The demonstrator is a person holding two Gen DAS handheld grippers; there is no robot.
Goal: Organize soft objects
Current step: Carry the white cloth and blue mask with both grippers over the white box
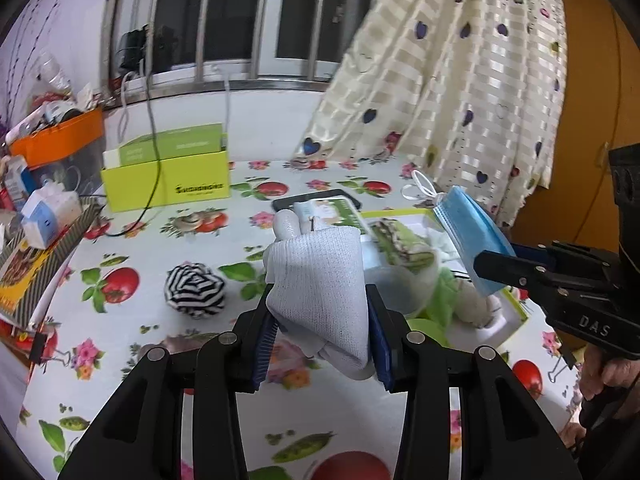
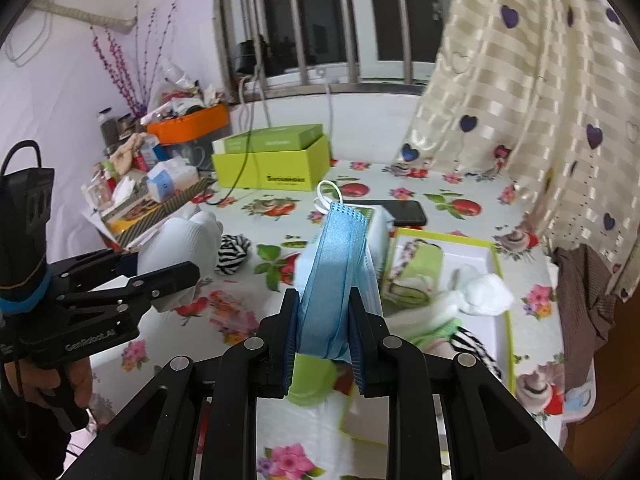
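currently left gripper clamped on white glove, right gripper clamped on blue mask; both lifted over table. open box lies just right, nearer right gripper.

Table, fruit-print cloth; bearing: striped fabric roll; yellow-green box; black phone; green-rimmed tray.
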